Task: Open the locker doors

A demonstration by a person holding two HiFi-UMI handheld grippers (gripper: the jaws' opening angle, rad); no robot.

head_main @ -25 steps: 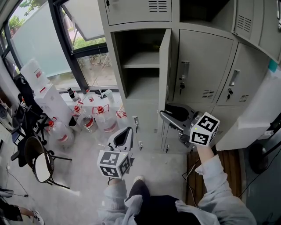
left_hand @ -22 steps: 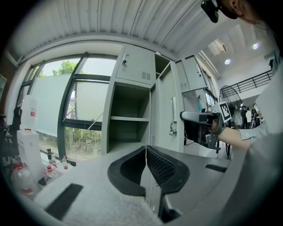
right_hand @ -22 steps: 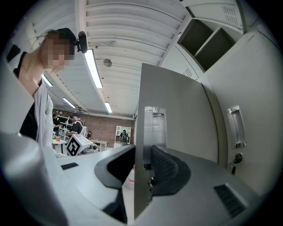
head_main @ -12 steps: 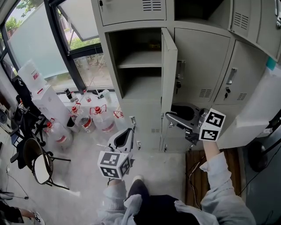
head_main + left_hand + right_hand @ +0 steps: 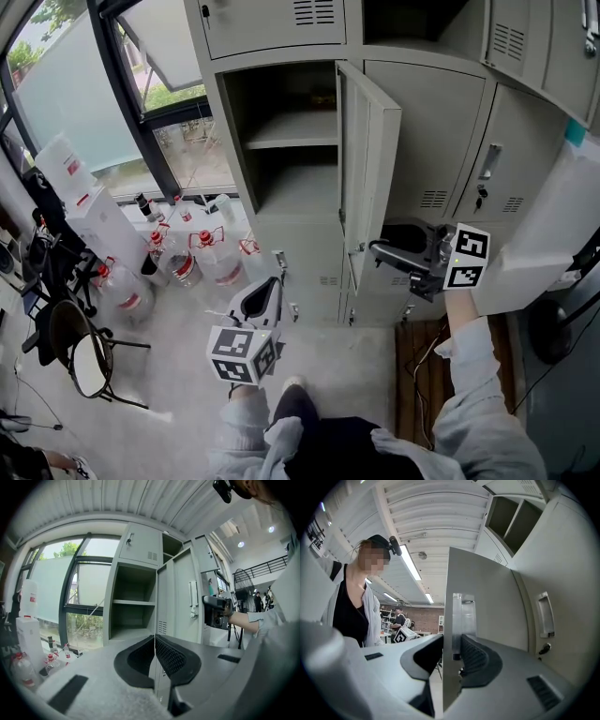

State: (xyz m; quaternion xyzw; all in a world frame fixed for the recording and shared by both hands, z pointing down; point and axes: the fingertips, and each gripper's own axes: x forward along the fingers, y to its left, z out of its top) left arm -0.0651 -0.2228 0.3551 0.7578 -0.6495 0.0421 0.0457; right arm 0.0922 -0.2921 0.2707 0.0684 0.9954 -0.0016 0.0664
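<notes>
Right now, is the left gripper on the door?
No: the left gripper hangs apart from the lockers, jaws together and empty, while the right gripper clamps the door edge.

Pale grey locker door [image 5: 372, 169], black-and-white square-marked cube [image 5: 467, 257] on the right hand-held gripper [image 5: 380, 249], red-capped clear bottles [image 5: 217, 262] at nine o'clock

The open door [image 5: 367, 178] swings out from the locker bank [image 5: 281, 258], right of the open compartment [image 5: 281, 192] and its shelf [image 5: 289, 141]. The right gripper [image 5: 380, 249] straddles the door's low near edge. The left gripper [image 5: 267, 286] hangs nearer, to the left. Bottles [image 5: 202, 258] stand on the floor [image 5: 169, 384] left of the lockers, with a chair [image 5: 80, 352] nearer.
</notes>
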